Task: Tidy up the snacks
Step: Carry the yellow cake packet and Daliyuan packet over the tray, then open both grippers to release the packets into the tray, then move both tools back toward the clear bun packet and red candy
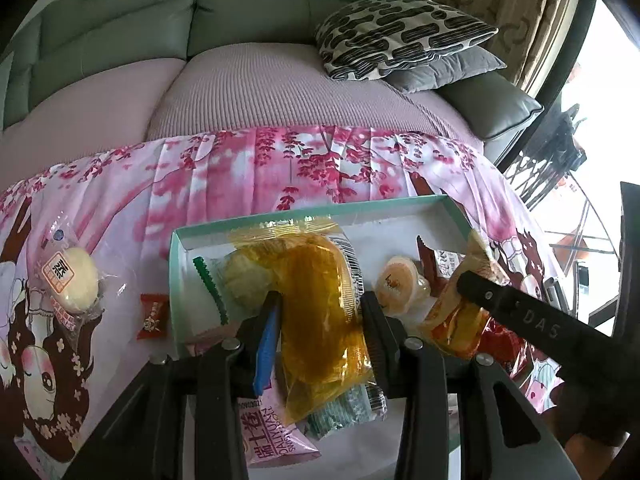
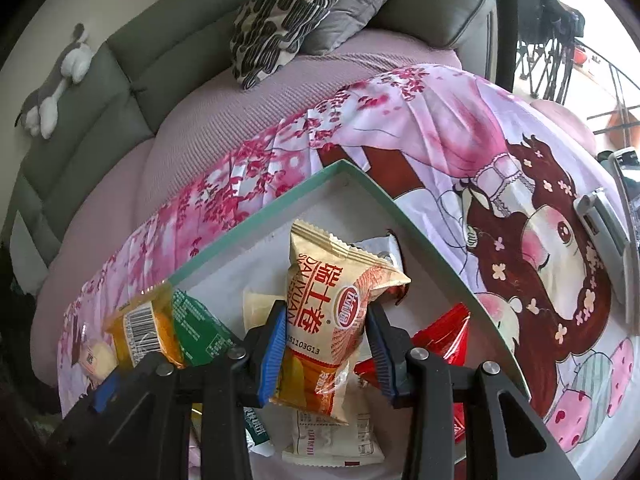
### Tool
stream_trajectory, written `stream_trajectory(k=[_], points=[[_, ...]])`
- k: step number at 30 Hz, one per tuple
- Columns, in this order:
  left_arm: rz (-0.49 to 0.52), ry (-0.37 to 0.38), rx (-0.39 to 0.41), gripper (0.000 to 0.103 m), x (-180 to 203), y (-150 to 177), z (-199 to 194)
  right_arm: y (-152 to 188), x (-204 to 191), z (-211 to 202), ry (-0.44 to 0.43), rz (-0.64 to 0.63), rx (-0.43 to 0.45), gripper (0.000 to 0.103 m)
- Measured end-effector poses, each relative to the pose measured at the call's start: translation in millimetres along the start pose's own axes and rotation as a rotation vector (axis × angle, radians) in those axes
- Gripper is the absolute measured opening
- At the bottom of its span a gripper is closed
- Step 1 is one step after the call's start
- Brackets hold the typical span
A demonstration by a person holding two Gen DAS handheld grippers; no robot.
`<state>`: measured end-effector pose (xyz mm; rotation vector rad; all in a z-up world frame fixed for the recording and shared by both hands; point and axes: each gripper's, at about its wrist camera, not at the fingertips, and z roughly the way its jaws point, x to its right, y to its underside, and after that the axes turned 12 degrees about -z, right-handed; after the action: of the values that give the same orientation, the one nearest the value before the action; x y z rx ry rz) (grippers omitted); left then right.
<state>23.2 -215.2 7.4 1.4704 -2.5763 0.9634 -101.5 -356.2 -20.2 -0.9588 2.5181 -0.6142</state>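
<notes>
My left gripper [image 1: 320, 316] is shut on a clear yellow-wrapped cake packet [image 1: 320, 304], held over the teal-rimmed white box [image 1: 176, 276]. My right gripper [image 2: 326, 336] is shut on a tan and orange Swiss-roll packet [image 2: 324, 320] above the same box [image 2: 256, 220]; it shows at the right of the left wrist view too, the packet [image 1: 460, 312] in it. Inside the box lie a round pastry [image 1: 244, 284], a jelly cup [image 1: 396, 284], a green packet [image 2: 200, 332], a red packet [image 2: 444, 340] and a white packet [image 2: 332, 436].
The box rests on a pink cartoon-print cloth [image 1: 240, 176] spread over a sofa seat. On the cloth left of the box lie a wrapped round bun [image 1: 74, 280] and a small red candy [image 1: 152, 316]. Patterned and grey cushions [image 1: 400, 36] sit at the back right.
</notes>
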Motion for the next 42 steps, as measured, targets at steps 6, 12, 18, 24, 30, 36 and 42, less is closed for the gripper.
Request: stream_trajectory(k=[6, 12, 18, 24, 30, 36, 42], points=[[0.015, -0.04, 0.014, 0.061, 1.6, -2.5, -7.5, -1.1, -4.2, -4.9, 0.019, -0.026, 0.003, 0.044], [0.026, -0.049, 0.047, 0.068, -0.2, -9.0, -25.4, -3.6, -9.7, -14.4, 0.03, -0.054, 0.019, 0.057], [0.015, -0.114, 0.083, 0.072, -10.2, -15.8, -38.1, -5.5, -13.8, -23.0, 0.056, -0.068, 0.034, 0.073], [-0.037, -0.279, 0.128, 0.088, -40.5, -23.9, -41.1, -5.7, -23.4, -21.7, 0.066, -0.105, 0.032, 0.085], [-0.126, -0.427, 0.128, 0.096, -82.1, -25.9, -34.9, -5.7, -32.3, -22.5, 0.068, -0.135, 0.046, 0.103], [-0.229, -0.473, 0.152, 0.097, -116.3, -27.1, -42.3, -5.9, -39.3, -23.3, 0.075, -0.163, 0.063, 0.103], [-0.299, -0.522, 0.196, 0.097, -143.2, -28.7, -54.9, -6.6, -50.2, -31.9, 0.052, -0.198, 0.126, 0.103]])
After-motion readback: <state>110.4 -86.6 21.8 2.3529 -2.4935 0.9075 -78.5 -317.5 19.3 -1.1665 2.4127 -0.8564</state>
